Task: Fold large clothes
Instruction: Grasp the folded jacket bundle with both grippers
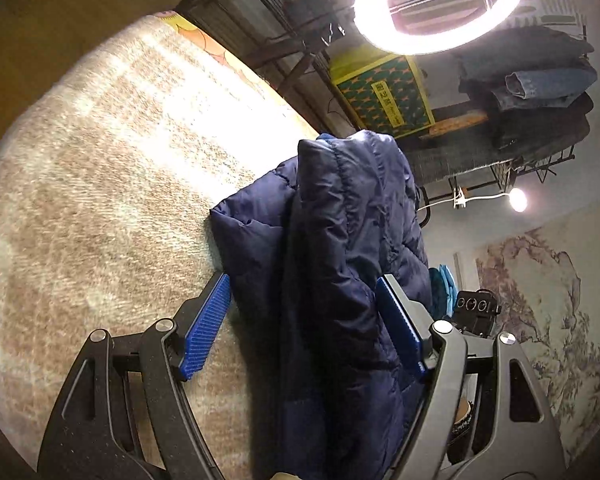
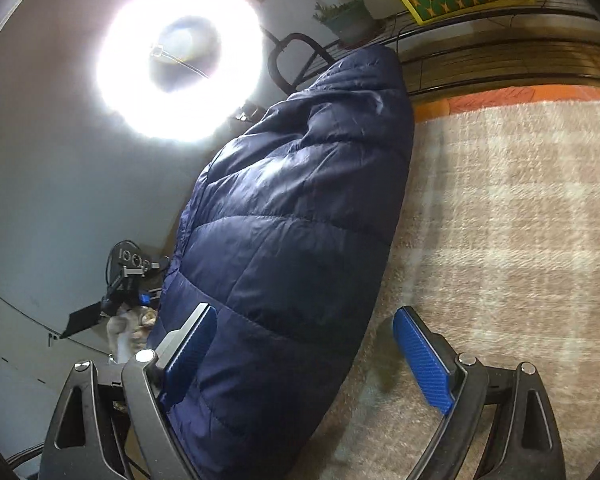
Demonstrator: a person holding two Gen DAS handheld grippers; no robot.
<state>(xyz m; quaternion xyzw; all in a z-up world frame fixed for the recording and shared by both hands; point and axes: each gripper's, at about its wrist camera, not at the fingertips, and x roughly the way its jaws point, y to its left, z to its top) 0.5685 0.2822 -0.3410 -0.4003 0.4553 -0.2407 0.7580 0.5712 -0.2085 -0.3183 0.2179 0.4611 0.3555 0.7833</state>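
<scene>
A navy quilted jacket, folded into a thick bundle, lies on a beige checked blanket that covers the surface, with an orange patterned edge showing at the far side. The left gripper straddles the near part of the jacket with its jaws wide apart: the blue pad on one side sits just beside the fabric over the blanket, while the other pad is right against the puffy fold, touching it at most lightly, with nothing clamped. The right gripper likewise stands with its jaws spread wide; one pad is against the jacket's edge and the other pad is clear of it above the blanket, gripping nothing. A ring light glares overhead. Behind, a metal rack carries a pile of folded jeans and dark clothes, beside a green-and-yellow patterned box; a potted plant stands nearby.
</scene>
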